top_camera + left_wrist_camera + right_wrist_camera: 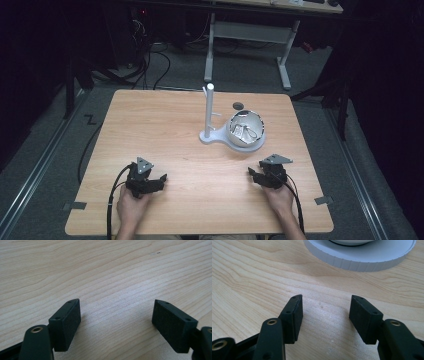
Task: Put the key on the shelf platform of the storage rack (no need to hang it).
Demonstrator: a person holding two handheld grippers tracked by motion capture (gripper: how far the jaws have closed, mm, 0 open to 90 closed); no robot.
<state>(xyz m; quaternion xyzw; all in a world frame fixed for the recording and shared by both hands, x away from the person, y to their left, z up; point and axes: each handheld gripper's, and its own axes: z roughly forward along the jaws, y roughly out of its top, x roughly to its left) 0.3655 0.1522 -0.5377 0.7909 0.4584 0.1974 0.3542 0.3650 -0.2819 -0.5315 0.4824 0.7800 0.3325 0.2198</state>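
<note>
A white stand point(214, 136) sits on the wooden table point(160, 125), right of centre, with a thin upright pole point(209, 107). A shiny metal bowl point(245, 129) rests tilted on the stand's round base, with something metallic inside that I cannot make out. My left gripper point(161, 179) lies near the front left edge, held by a hand; its jaws stand wide apart over bare wood point(116, 315). My right gripper point(256, 169) is near the front right, just short of the stand. Its jaws are open and empty point(325, 312), with the white base rim point(362, 258) ahead.
A small dark round spot point(238, 105) marks the table behind the bowl. Grey tape tabs sit at the front corners point(75, 205) point(323, 200). Beyond the table stand a white desk frame point(250, 32) and cables on the floor point(155, 65).
</note>
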